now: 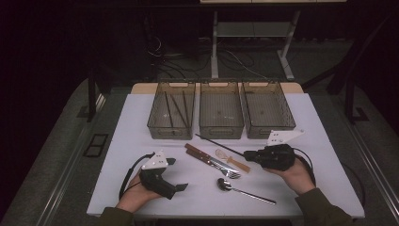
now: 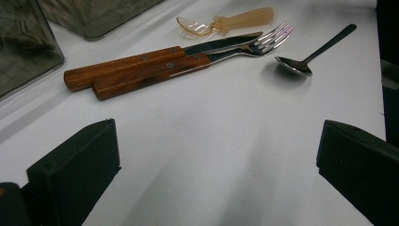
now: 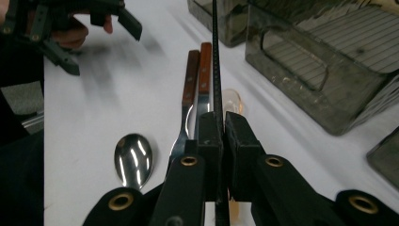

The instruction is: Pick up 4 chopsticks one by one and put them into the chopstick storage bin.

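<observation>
In the high view we see the right hand-held gripper [image 1: 248,155] clamped on a thin black chopstick [image 1: 219,144], which runs from its jaws up and to the left, toward the three smoky trays [image 1: 221,131] standing ahead of it on the white bench [image 1: 136,117]. The left hand-held gripper [image 1: 178,174] rests in the person's hand near the bench's near edge, jaws spread with nothing between them. Between the two hand-held grippers lie a wooden-handled knife [image 1: 200,154] and fork [image 1: 216,165], a small amber spoon [image 1: 230,160] and a steel spoon [image 1: 244,190].

In the left gripper view, the jaws stand wide apart over bare bench; the knife [image 2: 155,59], fork [image 2: 188,63], amber spoon [image 2: 226,23] and steel spoon [image 2: 310,54] lie well ahead of them.

In the right gripper view, the jaws are pressed tight on the chopstick [image 3: 216,56], which juts straight out ahead. The fork [image 3: 188,108] and knife [image 3: 204,80] lie just left of it, the steel spoon [image 3: 133,160] farther left, and a tray [image 3: 324,70] to the right.
</observation>
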`<control>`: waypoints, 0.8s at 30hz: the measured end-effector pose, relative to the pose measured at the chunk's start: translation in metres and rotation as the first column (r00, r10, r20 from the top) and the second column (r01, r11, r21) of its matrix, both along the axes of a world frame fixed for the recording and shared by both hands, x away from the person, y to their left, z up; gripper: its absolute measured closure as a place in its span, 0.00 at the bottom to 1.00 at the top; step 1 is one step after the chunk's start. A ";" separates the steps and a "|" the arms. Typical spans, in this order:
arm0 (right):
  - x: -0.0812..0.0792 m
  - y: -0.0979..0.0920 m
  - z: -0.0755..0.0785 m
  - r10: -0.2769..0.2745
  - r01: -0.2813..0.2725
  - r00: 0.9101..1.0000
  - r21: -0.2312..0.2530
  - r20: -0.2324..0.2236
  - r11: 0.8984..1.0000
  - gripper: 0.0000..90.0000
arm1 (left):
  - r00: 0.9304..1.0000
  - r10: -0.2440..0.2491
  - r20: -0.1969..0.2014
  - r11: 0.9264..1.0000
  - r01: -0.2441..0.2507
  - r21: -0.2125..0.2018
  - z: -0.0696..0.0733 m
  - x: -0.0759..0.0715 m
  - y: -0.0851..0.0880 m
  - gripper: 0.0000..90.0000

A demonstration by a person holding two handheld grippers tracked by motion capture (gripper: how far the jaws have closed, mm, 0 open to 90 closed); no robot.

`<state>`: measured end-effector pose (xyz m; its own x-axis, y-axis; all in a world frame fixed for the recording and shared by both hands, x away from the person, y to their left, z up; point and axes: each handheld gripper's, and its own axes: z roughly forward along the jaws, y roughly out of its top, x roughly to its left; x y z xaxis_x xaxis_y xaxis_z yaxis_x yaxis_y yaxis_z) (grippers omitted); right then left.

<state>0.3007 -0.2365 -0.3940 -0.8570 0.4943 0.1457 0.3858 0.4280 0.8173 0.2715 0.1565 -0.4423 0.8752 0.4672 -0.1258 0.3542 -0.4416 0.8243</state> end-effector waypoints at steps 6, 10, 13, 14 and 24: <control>0.007 0.002 0.006 -0.028 0.028 1.000 0.017 0.009 0.999 0.95 | 1.000 -0.002 -0.001 1.000 0.002 0.002 0.000 0.000 0.000 0.00; 0.012 0.003 0.009 -0.043 0.043 0.999 0.023 0.015 0.999 0.95 | 1.000 -0.003 -0.001 1.000 0.003 0.003 0.000 0.000 0.000 0.00; 0.016 0.005 0.011 -0.053 0.053 0.999 0.031 0.011 0.998 0.95 | 1.000 -0.005 0.004 1.000 0.005 0.005 0.000 0.000 0.000 0.00; 0.017 0.006 0.011 -0.056 0.055 0.998 0.036 0.012 0.998 0.95 | 1.000 -0.006 0.004 1.000 0.006 0.005 0.000 0.000 0.000 0.00; 0.030 0.018 0.015 -0.073 0.072 0.997 0.068 0.013 0.995 0.95 | 1.000 -0.009 0.004 1.000 0.009 0.004 0.000 -0.001 0.000 0.00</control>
